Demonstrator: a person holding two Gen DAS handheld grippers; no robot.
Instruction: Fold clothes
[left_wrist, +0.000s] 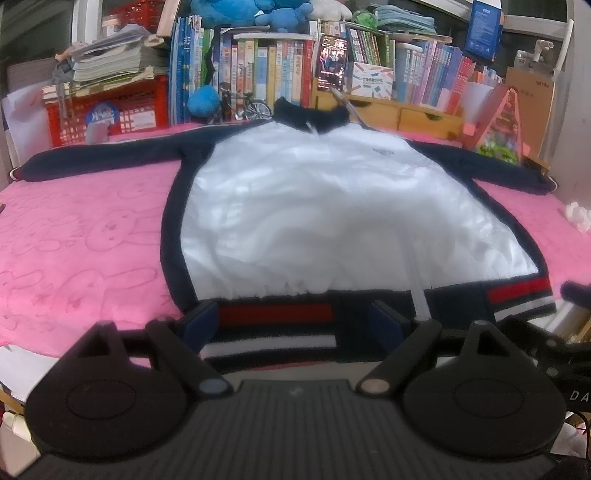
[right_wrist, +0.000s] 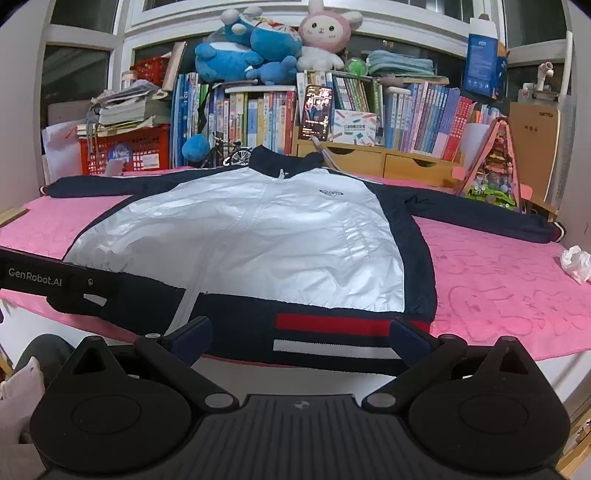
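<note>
A white zip jacket (left_wrist: 325, 206) with navy sleeves, collar and a red-and-white striped hem lies flat, front up, on a pink blanket (left_wrist: 81, 236). Both sleeves are spread out sideways. It also shows in the right wrist view (right_wrist: 258, 240). My left gripper (left_wrist: 295, 325) is open and empty just in front of the hem, left of the zip. My right gripper (right_wrist: 301, 338) is open and empty in front of the hem's right half, its fingers apart on either side of the red stripe. The left gripper's body (right_wrist: 55, 284) shows at the left edge of the right wrist view.
A row of books (right_wrist: 258, 122), a red crate (right_wrist: 125, 151), plush toys (right_wrist: 258, 48) and wooden drawers (right_wrist: 380, 162) line the back of the blanket (right_wrist: 498, 273). A crumpled white tissue (right_wrist: 576, 264) lies on the right. A pink toy house (right_wrist: 495, 166) stands back right.
</note>
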